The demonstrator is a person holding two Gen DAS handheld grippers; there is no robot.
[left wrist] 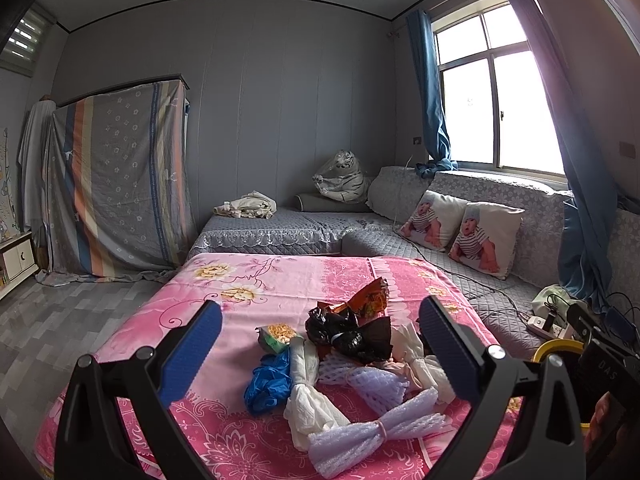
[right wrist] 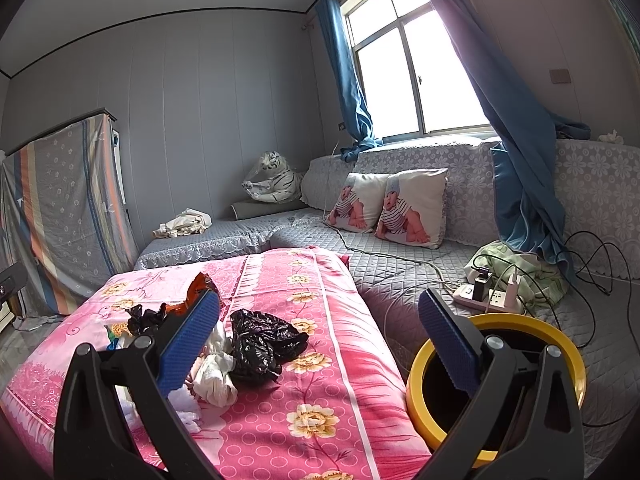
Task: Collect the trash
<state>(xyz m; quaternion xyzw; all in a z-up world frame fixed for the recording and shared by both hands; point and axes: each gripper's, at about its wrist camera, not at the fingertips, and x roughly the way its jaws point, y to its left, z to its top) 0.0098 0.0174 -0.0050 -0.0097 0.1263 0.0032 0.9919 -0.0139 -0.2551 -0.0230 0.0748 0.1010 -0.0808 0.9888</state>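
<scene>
Showing only rightward: yellow bin [right wrist: 416, 384] beside trash [right wrist: 260, 340].

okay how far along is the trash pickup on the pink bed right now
Nothing looks done yet. The wrappers, black bags and foam nets lie piled on the pink cover. Both the left gripper and right gripper are open and empty. The yellow bin waits beside the bed.

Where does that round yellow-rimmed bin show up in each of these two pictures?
Left wrist view: round yellow-rimmed bin, far right edge, only a sliver of rim visible.
Right wrist view: bin, lower right, beside the pink bedspread.
Shared landmark: white power strip just behind it.
</scene>
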